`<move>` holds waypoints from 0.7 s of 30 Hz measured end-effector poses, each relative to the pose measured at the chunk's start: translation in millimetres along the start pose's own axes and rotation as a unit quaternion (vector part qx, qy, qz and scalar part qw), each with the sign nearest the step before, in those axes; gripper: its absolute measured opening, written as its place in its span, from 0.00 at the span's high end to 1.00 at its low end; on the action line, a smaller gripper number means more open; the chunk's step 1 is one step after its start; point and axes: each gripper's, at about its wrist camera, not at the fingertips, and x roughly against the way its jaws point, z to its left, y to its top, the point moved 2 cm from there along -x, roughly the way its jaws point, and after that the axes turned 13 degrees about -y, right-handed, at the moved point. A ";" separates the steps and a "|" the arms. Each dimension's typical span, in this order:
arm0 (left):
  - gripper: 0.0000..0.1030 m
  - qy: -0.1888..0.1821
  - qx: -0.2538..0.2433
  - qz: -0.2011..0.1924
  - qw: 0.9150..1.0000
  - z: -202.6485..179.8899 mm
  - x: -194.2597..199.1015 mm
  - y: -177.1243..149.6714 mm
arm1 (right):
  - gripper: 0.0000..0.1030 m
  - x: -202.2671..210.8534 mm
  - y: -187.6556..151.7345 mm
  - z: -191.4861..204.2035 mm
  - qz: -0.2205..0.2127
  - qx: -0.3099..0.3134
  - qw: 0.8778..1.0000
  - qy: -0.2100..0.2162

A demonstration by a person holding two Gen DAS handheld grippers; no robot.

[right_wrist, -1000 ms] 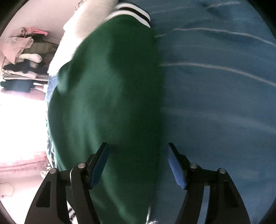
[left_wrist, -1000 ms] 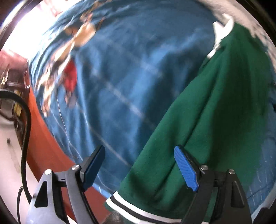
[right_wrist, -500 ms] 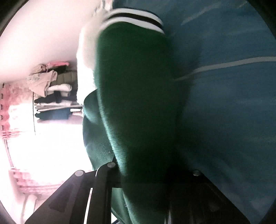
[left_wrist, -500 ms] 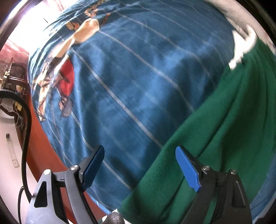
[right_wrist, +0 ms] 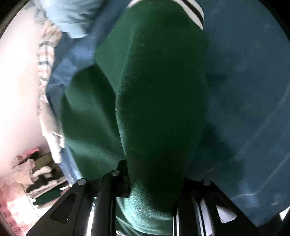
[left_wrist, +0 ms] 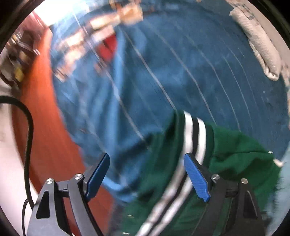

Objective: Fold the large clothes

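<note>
A dark green fleece garment [left_wrist: 239,163] with a white-and-black striped band [left_wrist: 194,132] lies bunched on the blue sheet at the lower right of the left wrist view. My left gripper [left_wrist: 147,177] hangs open above the sheet, pointing down. Its right finger [left_wrist: 196,178] is over the striped band, and nothing sits between its pads. In the right wrist view the green garment [right_wrist: 154,81] fills the middle and hangs from my right gripper [right_wrist: 154,181]. Fabric is bunched between the jaws, which are opening a little. The pads are hidden by cloth. The striped cuff [right_wrist: 192,9] shows at the top.
A blue striped bed sheet [left_wrist: 181,81] with a cartoon print covers the bed. An orange bed frame [left_wrist: 45,127] runs along the left, and a grey-white blanket [left_wrist: 259,41] lies top right. A light blue pillow [right_wrist: 72,16], plaid cloth [right_wrist: 45,50] and stacked clothes [right_wrist: 36,174] sit left.
My right gripper went from open over the green garment to clamped on it and swept sideways with it. In the left view the green cloth pulled away, leaving its striped band by the right finger.
</note>
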 end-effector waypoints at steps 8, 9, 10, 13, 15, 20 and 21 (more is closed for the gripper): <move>0.18 -0.043 -0.028 0.019 0.998 -14.9 -43.6 28.0 | 0.61 -0.1 -0.9 0.9 0.083 0.086 0.993 -0.023; 0.18 -0.042 -0.034 0.021 0.998 -15.0 -38.2 27.7 | 0.61 4.6 -3.2 1.3 0.086 0.099 0.991 -0.028; 0.18 -0.040 -0.037 0.021 0.998 -13.8 -31.9 25.6 | 0.61 6.1 -3.6 6.2 0.089 0.109 0.989 -0.032; 0.18 -0.035 -0.036 0.015 0.999 -0.2 -13.9 8.8 | 0.54 11.1 -9.6 14.7 0.095 0.151 0.982 -0.059; 0.18 -0.060 -0.016 0.029 0.998 12.2 -20.4 -0.7 | 0.50 14.5 -13.8 17.2 0.093 0.172 0.978 -0.070; 0.08 -0.141 0.037 0.069 0.987 17.0 -61.9 0.8 | 0.46 9.0 -9.7 19.5 0.091 0.187 0.974 -0.089; 0.08 -0.136 0.029 0.070 0.988 13.6 -65.7 4.0 | 0.46 5.8 -9.1 24.2 0.093 0.182 0.975 -0.087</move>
